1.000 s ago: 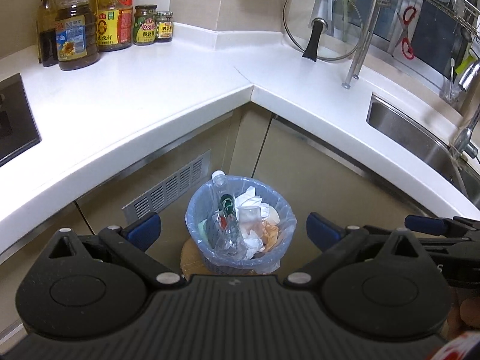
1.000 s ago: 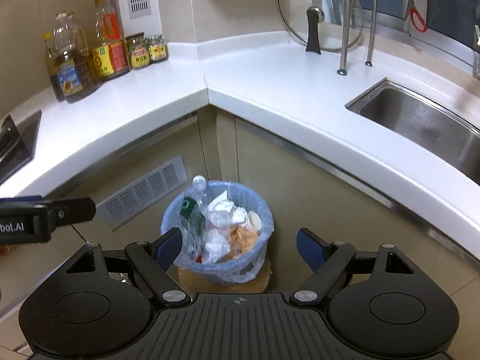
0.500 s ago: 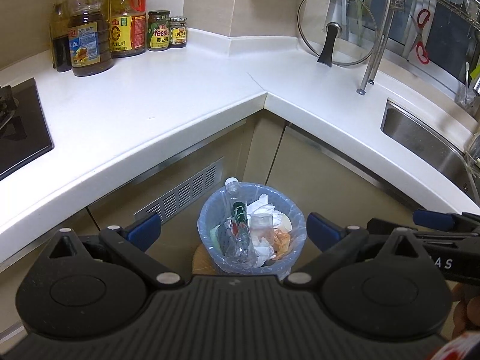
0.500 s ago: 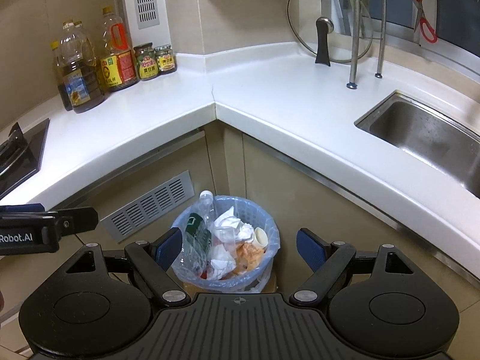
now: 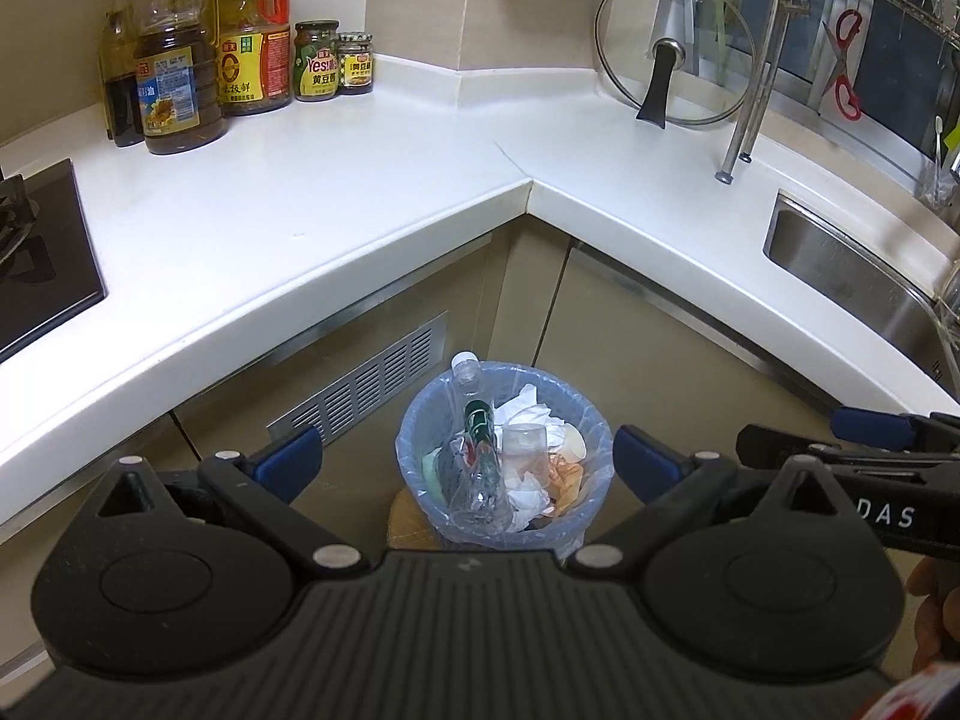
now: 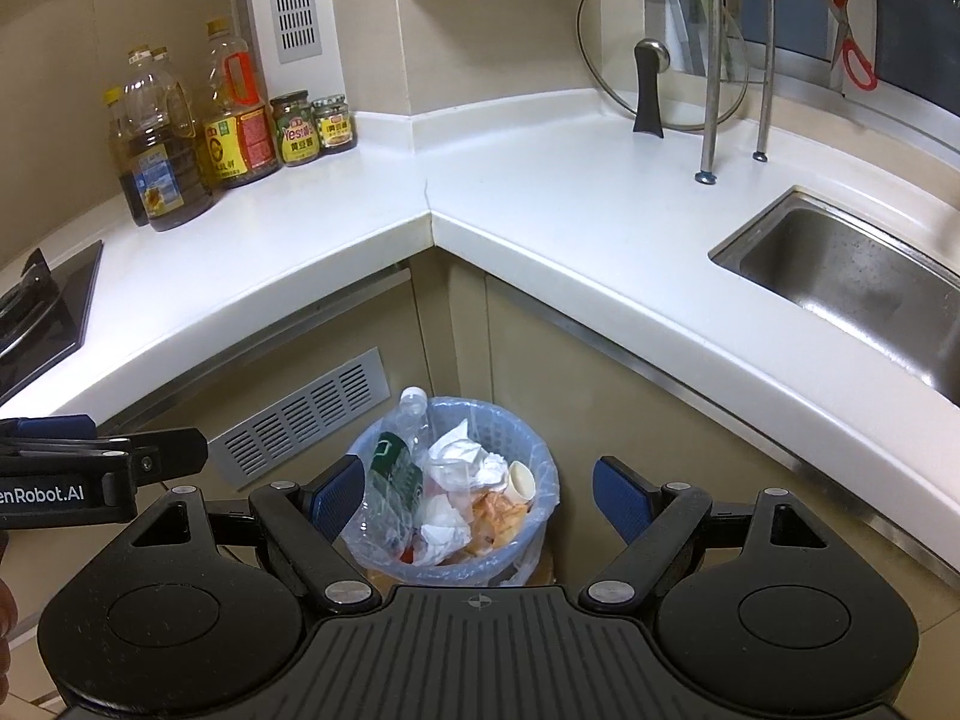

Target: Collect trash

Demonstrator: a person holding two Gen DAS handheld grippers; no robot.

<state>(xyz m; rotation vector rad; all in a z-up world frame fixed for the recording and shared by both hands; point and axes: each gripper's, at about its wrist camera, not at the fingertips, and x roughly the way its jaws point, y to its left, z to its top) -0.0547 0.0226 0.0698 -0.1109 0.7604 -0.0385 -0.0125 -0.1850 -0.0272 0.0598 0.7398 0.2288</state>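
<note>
Jaws wide and empty, both the left gripper point(image 5: 465, 461) and right gripper point(image 6: 479, 489) hang level above the round, blue-bagged trash bin point(image 6: 543, 477). It stands on the floor below the glossy white tabletop point(image 6: 540, 204), stuffed with crumpled tissue point(image 6: 462, 456) and a clear plastic bottle point(image 6: 399, 456).

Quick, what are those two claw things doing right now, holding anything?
Left gripper: open, holding nothing.
Right gripper: open, holding nothing.

Counted on the white surface point(image 6: 540, 192): three oil bottles point(image 6: 237, 114), one dark sauce bottle point(image 5: 120, 72), two jars point(image 6: 294, 129), one glass lid point(image 6: 663, 54). One bin point(image 6: 528, 546) is seen on the floor; two plastic bottles point(image 6: 396, 468) and one paper cup point(image 6: 521, 480) are counted inside. One pair of red scissors point(image 6: 852, 36) is noted, and two hand-held grippers point(image 6: 478, 495).
</note>
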